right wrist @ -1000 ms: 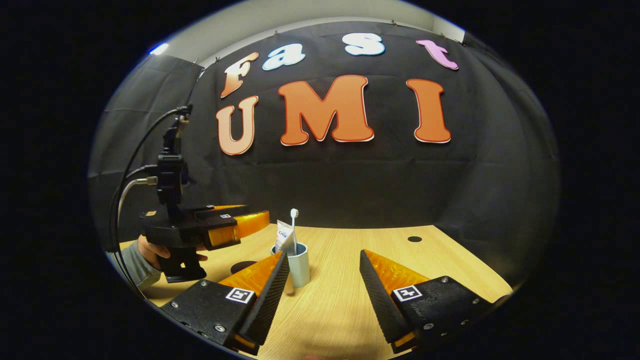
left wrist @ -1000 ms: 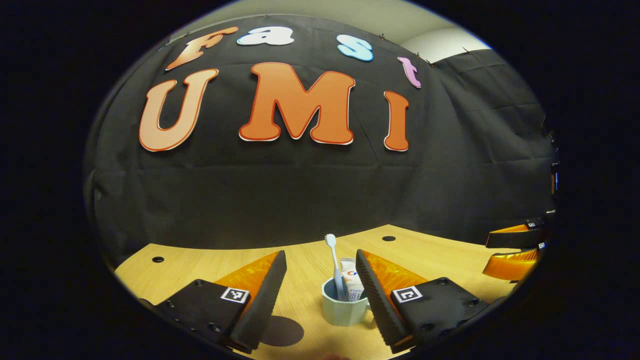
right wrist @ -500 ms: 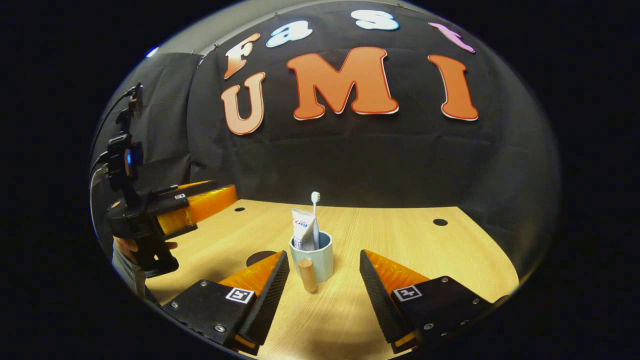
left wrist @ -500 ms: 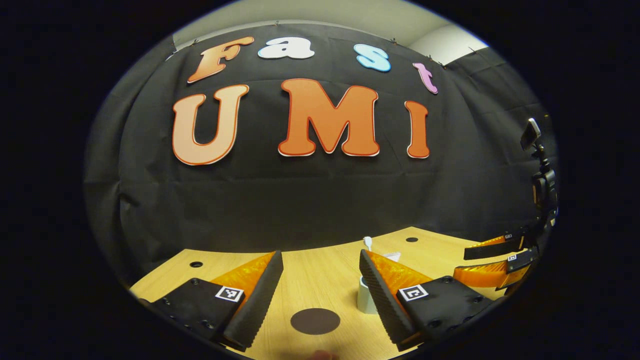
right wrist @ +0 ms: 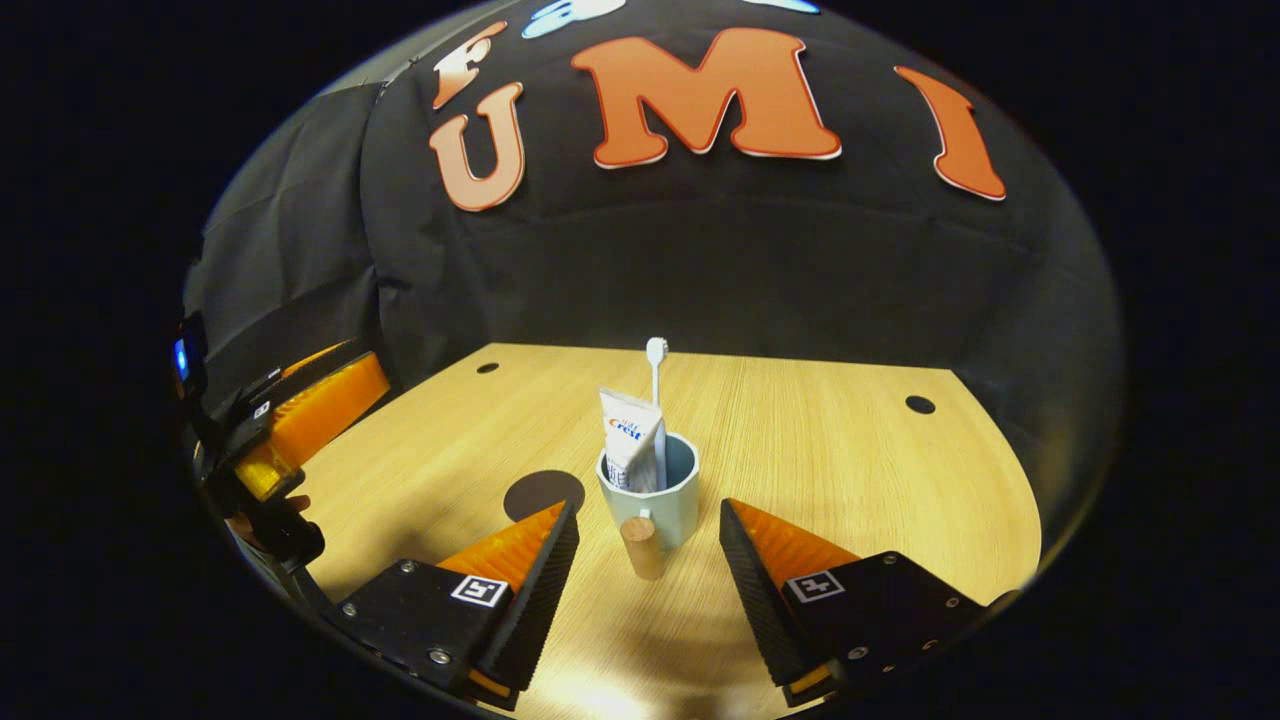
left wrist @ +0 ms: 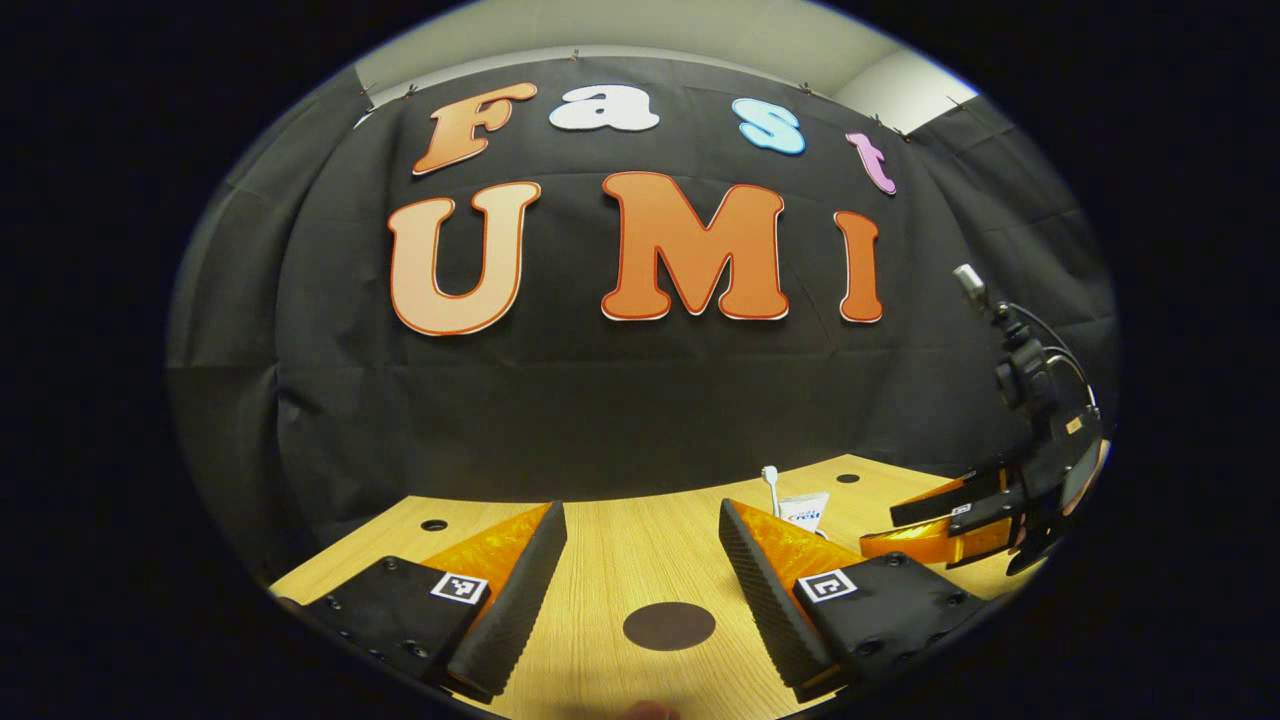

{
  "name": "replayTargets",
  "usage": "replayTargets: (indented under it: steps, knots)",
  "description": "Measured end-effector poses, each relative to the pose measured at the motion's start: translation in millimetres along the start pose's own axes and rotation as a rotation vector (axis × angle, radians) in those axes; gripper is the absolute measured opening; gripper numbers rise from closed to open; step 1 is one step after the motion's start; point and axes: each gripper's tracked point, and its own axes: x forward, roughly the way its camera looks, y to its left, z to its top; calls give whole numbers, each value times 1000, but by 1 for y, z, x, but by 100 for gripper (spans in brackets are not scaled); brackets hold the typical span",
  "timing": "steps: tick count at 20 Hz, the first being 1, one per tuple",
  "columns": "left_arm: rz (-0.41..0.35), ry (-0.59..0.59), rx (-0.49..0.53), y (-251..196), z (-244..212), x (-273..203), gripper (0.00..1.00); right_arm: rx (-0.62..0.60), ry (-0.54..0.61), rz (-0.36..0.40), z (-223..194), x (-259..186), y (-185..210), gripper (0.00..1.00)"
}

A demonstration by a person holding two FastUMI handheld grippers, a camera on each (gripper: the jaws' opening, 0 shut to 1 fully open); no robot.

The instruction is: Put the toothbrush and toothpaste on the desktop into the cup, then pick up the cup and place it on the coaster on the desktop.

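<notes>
In the right gripper view a pale blue-green cup (right wrist: 655, 495) stands on the wooden desktop (right wrist: 850, 470), its wooden handle (right wrist: 641, 546) pointing toward me. A white toothbrush (right wrist: 656, 385) and a toothpaste tube (right wrist: 630, 445) stand upright in it. My right gripper (right wrist: 647, 512) is open, the cup just ahead, the handle showing between its fingers untouched. The dark round coaster (right wrist: 543, 492) lies left of the cup. In the left gripper view the coaster (left wrist: 668, 626) lies between the open left gripper's (left wrist: 642, 510) fingers; toothbrush head (left wrist: 770, 475) and tube top (left wrist: 803, 513) peek over its right finger.
Small round holes mark the desktop (right wrist: 487, 368) (right wrist: 919, 404). The left gripper (right wrist: 300, 420) and a hand holding it hover at the left edge of the right gripper view. The right gripper (left wrist: 975, 510) shows at the right of the left gripper view. Black cloth walls the back.
The left gripper has drawn off from the cup toward the coaster side. The right gripper has tilted down and come closer to the cup, which now stands centred ahead of its fingers.
</notes>
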Motion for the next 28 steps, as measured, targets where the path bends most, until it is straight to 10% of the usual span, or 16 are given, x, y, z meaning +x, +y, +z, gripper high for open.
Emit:
replayTargets:
  steps: [20, 28]
  knots:
    - [57, 60, 22, 32, -25, -27, 97, -51, 448, -98, -47, 71, -7, 86]
    - [79, 96, 9, 45, -41, -30, 97, -23, 509, -102, -62, 84, -2, 59]
